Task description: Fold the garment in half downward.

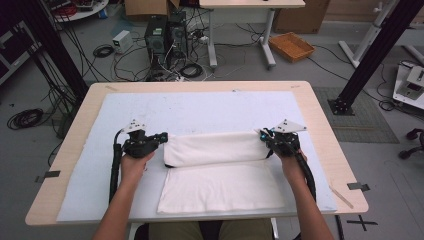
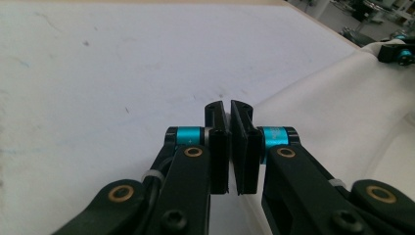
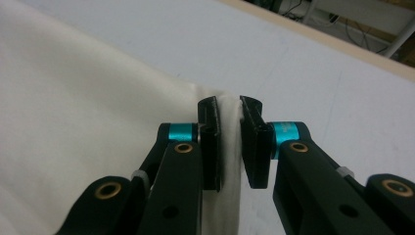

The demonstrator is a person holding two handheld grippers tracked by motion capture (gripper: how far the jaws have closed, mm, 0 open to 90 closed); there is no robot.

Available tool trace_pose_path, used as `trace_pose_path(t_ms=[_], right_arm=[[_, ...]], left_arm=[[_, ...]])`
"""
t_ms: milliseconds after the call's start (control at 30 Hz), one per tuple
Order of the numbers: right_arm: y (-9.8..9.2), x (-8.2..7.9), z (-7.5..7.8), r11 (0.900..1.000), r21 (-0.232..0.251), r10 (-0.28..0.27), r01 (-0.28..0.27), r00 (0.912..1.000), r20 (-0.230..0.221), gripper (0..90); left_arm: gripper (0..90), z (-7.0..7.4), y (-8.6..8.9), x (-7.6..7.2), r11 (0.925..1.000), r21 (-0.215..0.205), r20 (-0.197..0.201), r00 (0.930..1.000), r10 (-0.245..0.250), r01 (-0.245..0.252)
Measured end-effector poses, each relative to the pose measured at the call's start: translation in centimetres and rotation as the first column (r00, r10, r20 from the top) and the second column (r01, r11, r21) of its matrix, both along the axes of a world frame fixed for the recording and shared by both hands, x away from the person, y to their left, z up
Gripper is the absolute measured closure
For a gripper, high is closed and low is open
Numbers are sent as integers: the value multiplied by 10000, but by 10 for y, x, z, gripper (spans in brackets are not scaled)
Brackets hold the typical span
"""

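A person stands at a table with a white cloth spread between two handheld tools: the left gripper is clenched at the cloth's left corner, nearly no gap showing, while the right gripper pinches the cloth's right corner, the far edge raised between them.

Grey floor strewn with cables; desk behind.

soft matt cloth towel, wooden table
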State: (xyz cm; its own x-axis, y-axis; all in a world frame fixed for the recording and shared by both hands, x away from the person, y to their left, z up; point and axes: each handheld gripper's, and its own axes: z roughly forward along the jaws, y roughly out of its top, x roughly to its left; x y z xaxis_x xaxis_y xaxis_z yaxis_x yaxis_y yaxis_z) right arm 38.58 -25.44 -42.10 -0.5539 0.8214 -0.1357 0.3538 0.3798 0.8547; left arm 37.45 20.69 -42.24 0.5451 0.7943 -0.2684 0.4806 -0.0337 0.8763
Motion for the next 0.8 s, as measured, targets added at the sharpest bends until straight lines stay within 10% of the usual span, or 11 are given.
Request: trace_pose_path(t_ms=[167, 367, 533, 800], right_arm=[[6, 7, 1, 9991, 375, -176, 181, 9997, -140, 779], [-1, -11, -3, 9963, 455, -694, 729, 9948, -744, 361], [-17, -32, 0, 9862, 1335, -905, 976, 9942, -586, 256], [-28, -33, -9, 9822, 1528, -932, 1091, 9899, -1071, 479]], left_arm=[[745, -2, -3, 0, 9999, -118, -164, 9998, 60, -62], [480, -10, 6, -28, 9999, -158, -260, 9997, 23, -27], [459, -20, 12, -43, 9994, 309, -453, 9988, 195, -181], [474, -25, 9, -40, 9998, -184, -734, 9973, 103, -117]])
